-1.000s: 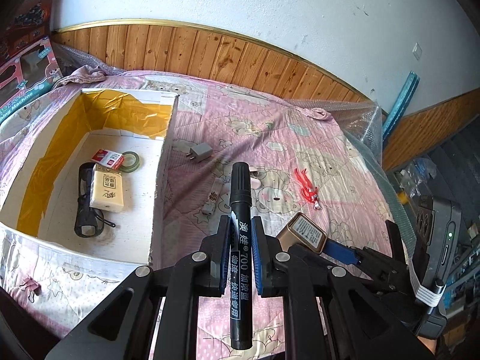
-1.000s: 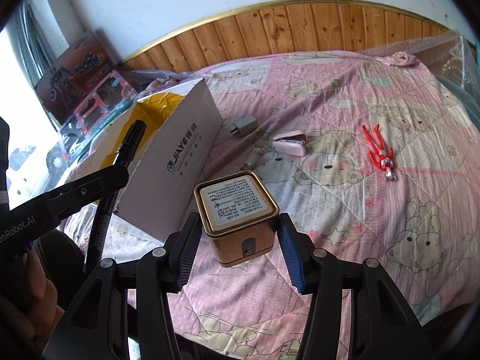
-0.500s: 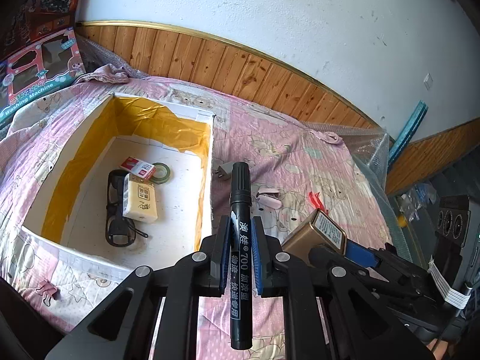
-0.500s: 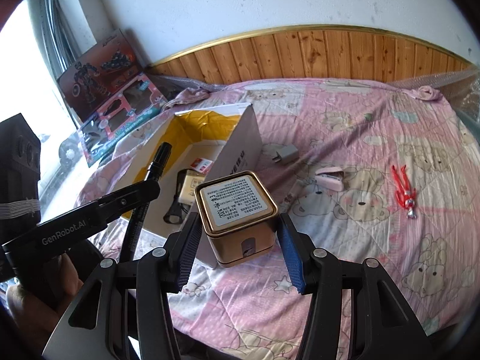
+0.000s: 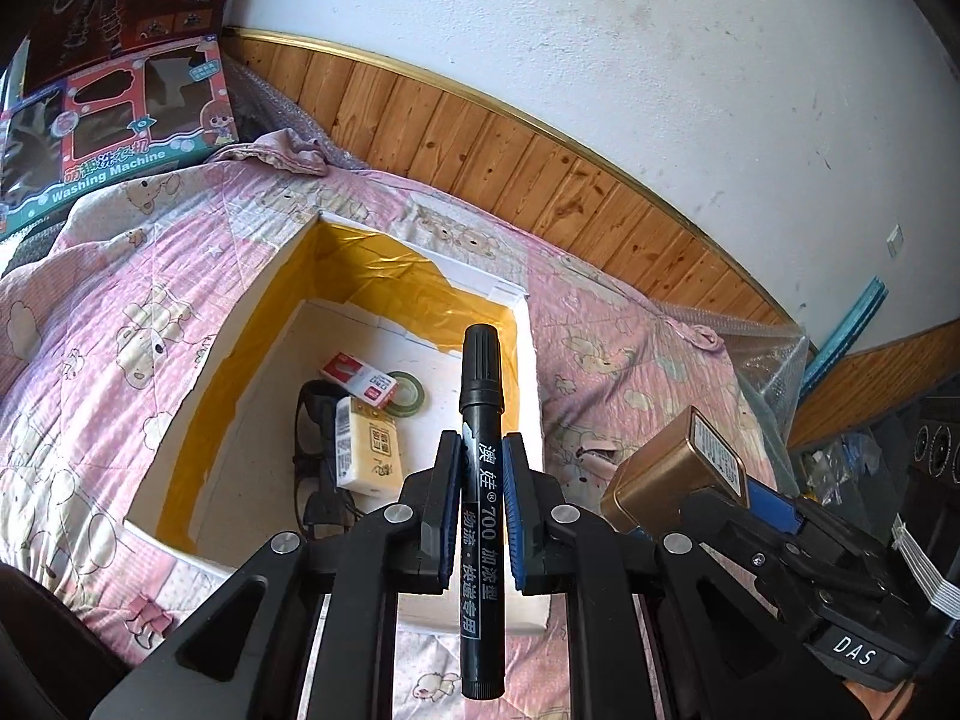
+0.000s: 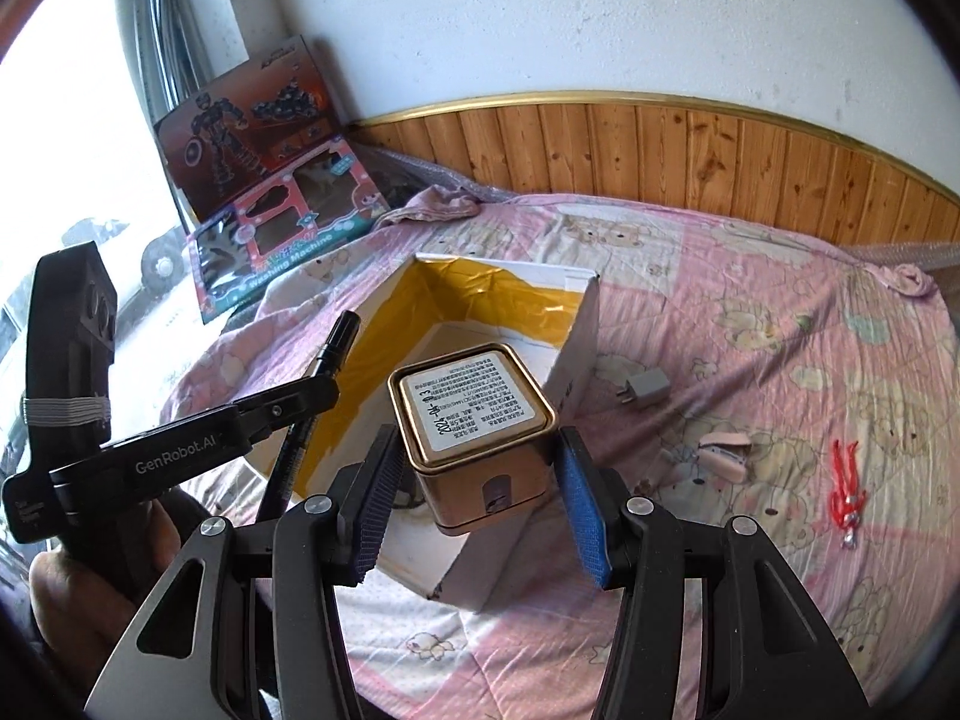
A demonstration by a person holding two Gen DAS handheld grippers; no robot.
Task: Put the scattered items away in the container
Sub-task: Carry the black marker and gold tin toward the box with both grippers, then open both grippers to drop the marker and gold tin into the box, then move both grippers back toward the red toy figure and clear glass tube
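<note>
- Marker (image 5: 482, 480): clamped in the left gripper (image 5: 482, 516), long axis along the fingers, capped end pointing forward over the open box (image 5: 534, 372) ahead.
- Gold tin (image 6: 474, 420): sits between the right gripper (image 6: 477, 498) pads; the right pad shows a gap, so I cannot tell its grip; label faces up, above the box's near wall.

I see a bed (image 6: 750, 276) with a pink bear quilt under my tools. On it, directly ahead of both tools, stands the open white box (image 6: 576, 354). To the right of my right tool lie a grey charger plug (image 6: 647, 387), a pink clip (image 6: 727, 456) and a red string charm (image 6: 845, 480).
</note>
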